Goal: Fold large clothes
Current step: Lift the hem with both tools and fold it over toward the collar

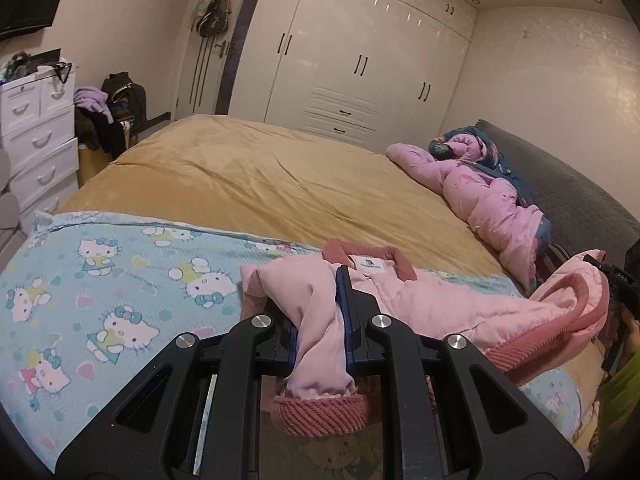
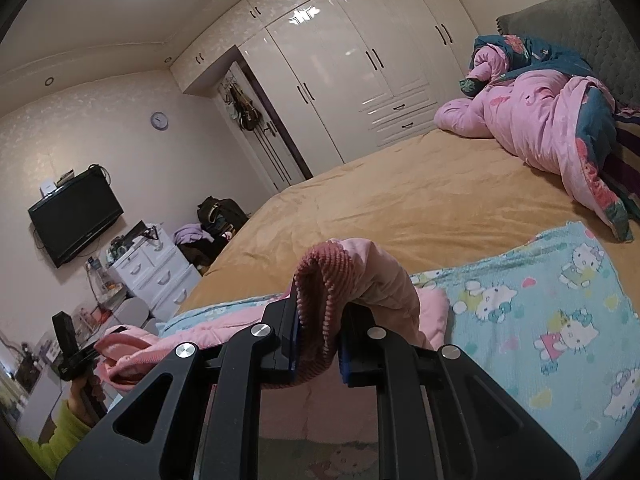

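Observation:
A pink padded jacket (image 1: 440,304) with darker ribbed cuffs and collar is lifted over a blue cartoon-cat blanket (image 1: 100,280) on the bed. My left gripper (image 1: 323,320) is shut on one pink sleeve, whose ribbed cuff (image 1: 320,412) hangs below the pads. In the right wrist view my right gripper (image 2: 318,340) is shut on the jacket's other ribbed cuff (image 2: 320,280), with the sleeve draped over the right finger. The other gripper (image 2: 68,344) and the hand holding it show at the lower left there. The jacket's collar and label (image 1: 370,262) face the left camera.
The bed has a tan cover (image 1: 256,176) beyond the blanket (image 2: 540,312). A bunched pink and blue quilt (image 1: 488,196) lies by the grey headboard (image 1: 568,184). White wardrobes (image 1: 360,60) stand behind, a white drawer chest (image 1: 36,136) and clothes pile (image 1: 108,112) at the bedside.

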`<state>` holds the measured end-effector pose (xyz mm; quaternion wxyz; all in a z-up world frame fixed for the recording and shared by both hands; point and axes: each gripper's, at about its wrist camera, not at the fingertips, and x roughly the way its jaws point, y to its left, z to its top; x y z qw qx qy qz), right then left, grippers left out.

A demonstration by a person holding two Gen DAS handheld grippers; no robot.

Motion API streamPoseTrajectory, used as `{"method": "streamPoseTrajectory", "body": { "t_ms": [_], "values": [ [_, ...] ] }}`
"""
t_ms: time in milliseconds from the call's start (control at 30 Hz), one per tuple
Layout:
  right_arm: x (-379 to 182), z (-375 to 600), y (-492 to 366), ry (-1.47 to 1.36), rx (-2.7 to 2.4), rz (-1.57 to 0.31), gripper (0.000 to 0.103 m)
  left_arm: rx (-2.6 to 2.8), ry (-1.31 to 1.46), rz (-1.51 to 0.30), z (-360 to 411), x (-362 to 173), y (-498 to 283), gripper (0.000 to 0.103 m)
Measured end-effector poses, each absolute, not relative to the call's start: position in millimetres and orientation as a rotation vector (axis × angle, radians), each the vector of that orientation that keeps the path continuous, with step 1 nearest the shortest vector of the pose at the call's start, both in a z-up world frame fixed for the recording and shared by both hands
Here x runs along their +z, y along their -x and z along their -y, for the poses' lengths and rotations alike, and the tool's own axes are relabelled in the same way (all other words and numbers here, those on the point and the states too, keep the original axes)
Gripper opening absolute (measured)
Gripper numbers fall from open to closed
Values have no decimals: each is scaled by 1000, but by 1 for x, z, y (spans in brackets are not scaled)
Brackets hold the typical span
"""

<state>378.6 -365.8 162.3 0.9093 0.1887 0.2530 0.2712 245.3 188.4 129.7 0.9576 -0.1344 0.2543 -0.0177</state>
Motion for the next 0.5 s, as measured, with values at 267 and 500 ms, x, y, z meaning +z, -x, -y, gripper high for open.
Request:
{"method": "streamPoseTrajectory", "body": {
  "t_ms": [267,500],
  "values": [
    [155,357,-426,-395,531,-556,13,-10,262,-541,-194,124,-283,9],
    [139,353,-458,-404,501,-593,13,9,254,-572,-197,114,-314,9]
  ]
}}
